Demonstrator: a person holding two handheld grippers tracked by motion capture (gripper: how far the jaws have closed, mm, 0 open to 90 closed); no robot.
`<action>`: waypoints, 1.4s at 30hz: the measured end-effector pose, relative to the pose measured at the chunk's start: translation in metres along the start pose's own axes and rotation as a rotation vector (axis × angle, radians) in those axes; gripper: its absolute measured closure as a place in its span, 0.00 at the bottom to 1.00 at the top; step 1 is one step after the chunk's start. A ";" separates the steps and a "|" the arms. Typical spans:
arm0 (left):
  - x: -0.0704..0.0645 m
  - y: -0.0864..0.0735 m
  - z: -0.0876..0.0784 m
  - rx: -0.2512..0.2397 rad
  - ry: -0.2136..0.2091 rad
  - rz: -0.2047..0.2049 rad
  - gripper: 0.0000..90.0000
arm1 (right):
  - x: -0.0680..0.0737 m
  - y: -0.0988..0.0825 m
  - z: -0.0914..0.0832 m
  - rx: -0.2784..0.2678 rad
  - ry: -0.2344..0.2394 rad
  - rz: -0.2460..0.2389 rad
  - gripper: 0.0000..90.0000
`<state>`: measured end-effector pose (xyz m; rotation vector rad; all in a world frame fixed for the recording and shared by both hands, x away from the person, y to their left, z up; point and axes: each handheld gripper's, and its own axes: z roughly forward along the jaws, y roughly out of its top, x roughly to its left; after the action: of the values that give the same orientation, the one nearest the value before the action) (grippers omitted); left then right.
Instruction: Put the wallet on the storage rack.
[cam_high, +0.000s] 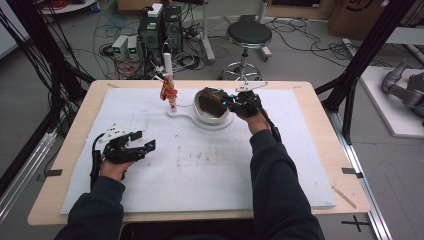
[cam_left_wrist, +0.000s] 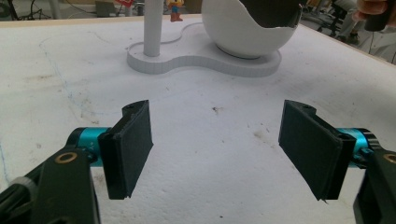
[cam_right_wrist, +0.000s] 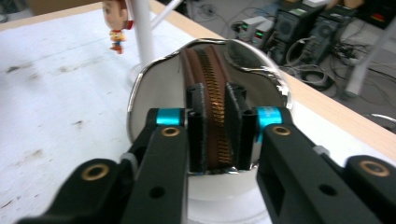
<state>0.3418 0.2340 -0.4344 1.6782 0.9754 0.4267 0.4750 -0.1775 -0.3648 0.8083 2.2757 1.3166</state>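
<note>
- Right gripper (cam_high: 231, 103) at about 1 o'clock on the white foam mat (cam_high: 210, 170), jaws nearly closed on a brown zippered pouch (cam_right_wrist: 215, 112), pads flanking the brass zipper line; grip placed on the seam, probably because that ridge gives the firmest purchase.
- Pouch sitting in the white egg-shaped bowl (cam_left_wrist: 247, 32), held at the bowl's mouth, either going in or coming out; direction impossible to tell.
- Bowl seated on a white figure-8 base (cam_left_wrist: 196, 63) together with an upright white post (cam_left_wrist: 152, 28); shared base likely keeps the bowl from sliding under the gripper's push.
- Small cowboy figurine (cam_high: 170, 91) standing just beside the post, at 12 o'clock on the mat, well clear of the pinch.
- Left gripper (cam_high: 131, 146) parked at about 9 o'clock, low over the mat, jaws spread wide with nothing between the 2 pads (cam_left_wrist: 133, 147); seemingly kept out of the way and aimed toward the base, ready to steady it.
</note>
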 end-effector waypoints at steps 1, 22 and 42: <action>0.000 0.000 0.000 0.000 -0.001 0.002 0.29 | 0.000 0.000 0.000 0.000 0.000 0.000 0.85; 0.002 0.004 -0.002 -0.071 0.012 -0.002 0.24 | 0.024 -0.078 -0.094 0.004 -0.071 0.091 0.28; -0.001 0.010 -0.007 -0.086 0.029 0.028 0.24 | 0.029 -0.116 -0.147 -0.058 -0.179 0.175 0.25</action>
<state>0.3405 0.2372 -0.4223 1.6131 0.9430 0.5057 0.3339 -0.3003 -0.3961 1.0799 2.0570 1.3198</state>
